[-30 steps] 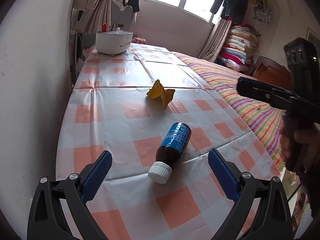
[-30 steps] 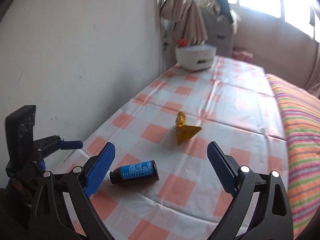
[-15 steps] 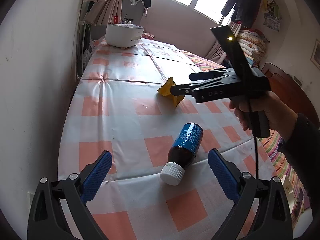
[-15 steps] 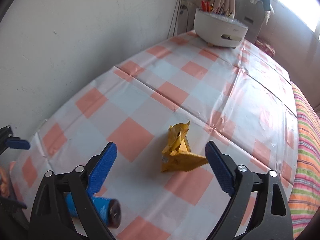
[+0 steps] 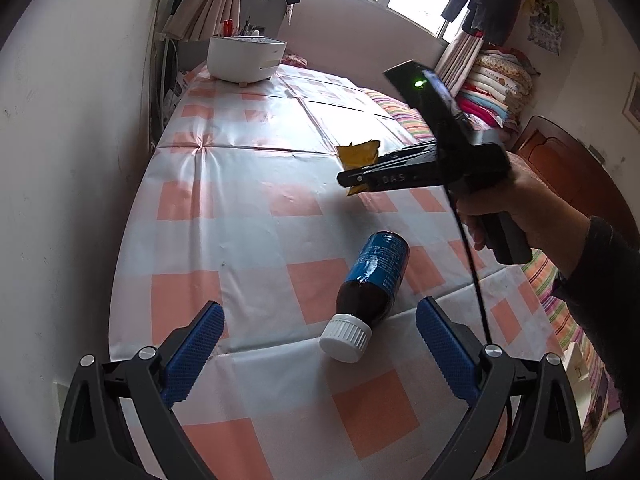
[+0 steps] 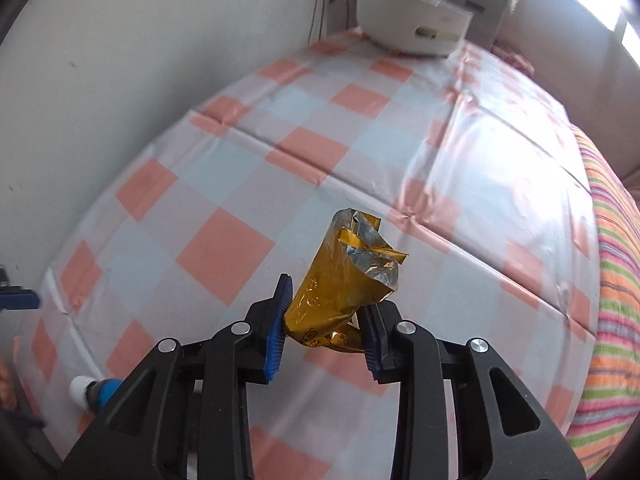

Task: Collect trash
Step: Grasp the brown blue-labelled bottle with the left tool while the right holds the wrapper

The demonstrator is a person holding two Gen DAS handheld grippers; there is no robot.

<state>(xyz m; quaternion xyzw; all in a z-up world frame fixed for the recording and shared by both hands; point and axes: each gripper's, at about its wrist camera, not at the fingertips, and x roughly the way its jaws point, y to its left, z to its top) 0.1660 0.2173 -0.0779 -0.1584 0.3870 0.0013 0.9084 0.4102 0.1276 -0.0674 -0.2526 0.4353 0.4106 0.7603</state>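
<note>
Your right gripper (image 6: 324, 322) has just closed on the yellow wrapper (image 6: 344, 284) at lower centre; left gripper (image 5: 318, 348) gapes wide.

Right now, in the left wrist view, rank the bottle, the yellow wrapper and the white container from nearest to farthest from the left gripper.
1. Bottle, lying just ahead of the open left gripper, cap toward it.
2. Yellow wrapper, mid-table, clamped in the right gripper.
3. White container, far end by the wall.
</note>
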